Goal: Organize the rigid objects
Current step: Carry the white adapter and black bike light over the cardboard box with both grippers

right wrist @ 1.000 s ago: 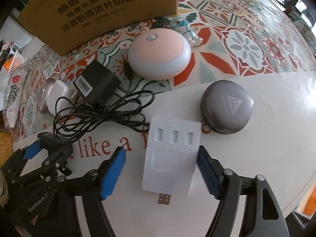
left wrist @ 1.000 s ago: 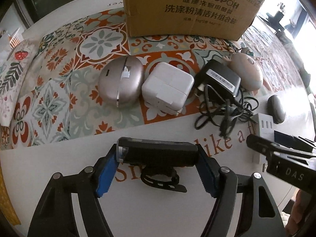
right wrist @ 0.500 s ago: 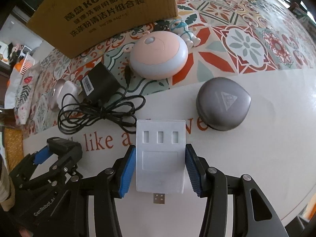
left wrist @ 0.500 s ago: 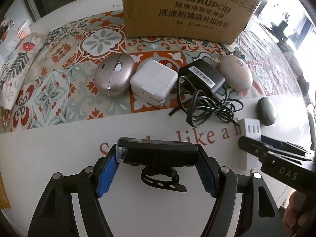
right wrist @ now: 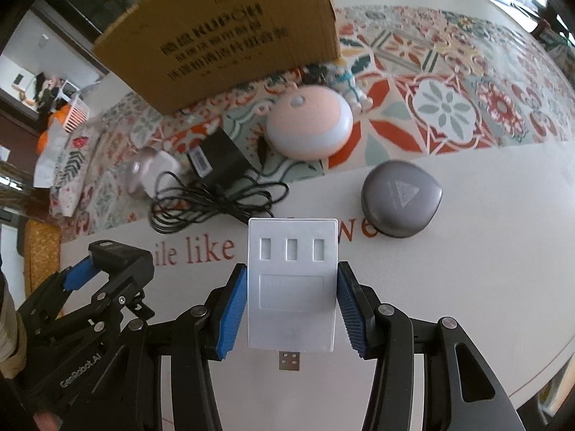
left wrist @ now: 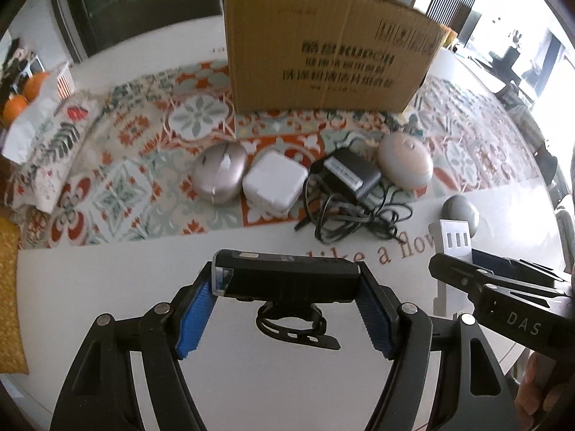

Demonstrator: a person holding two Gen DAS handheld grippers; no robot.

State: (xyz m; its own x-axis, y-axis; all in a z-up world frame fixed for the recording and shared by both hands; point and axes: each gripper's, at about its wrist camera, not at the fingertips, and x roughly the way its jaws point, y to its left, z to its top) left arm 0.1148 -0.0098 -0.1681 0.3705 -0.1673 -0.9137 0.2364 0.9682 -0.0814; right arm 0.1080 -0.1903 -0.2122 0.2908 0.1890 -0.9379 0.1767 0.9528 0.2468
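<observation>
Left gripper (left wrist: 287,309) clamps black bike light (left wrist: 287,280) by ends; right gripper (right wrist: 291,316) grips white USB hub (right wrist: 291,283) by sides. Both stiff, light, prob. slick plastic.

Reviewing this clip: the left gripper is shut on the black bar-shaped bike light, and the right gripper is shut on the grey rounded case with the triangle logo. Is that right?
Not quite. The left gripper is indeed shut on the black bar-shaped bike light, but the right gripper is shut on the white flat USB hub. The grey rounded case lies free on the table beyond it, as the right wrist view shows.
</observation>
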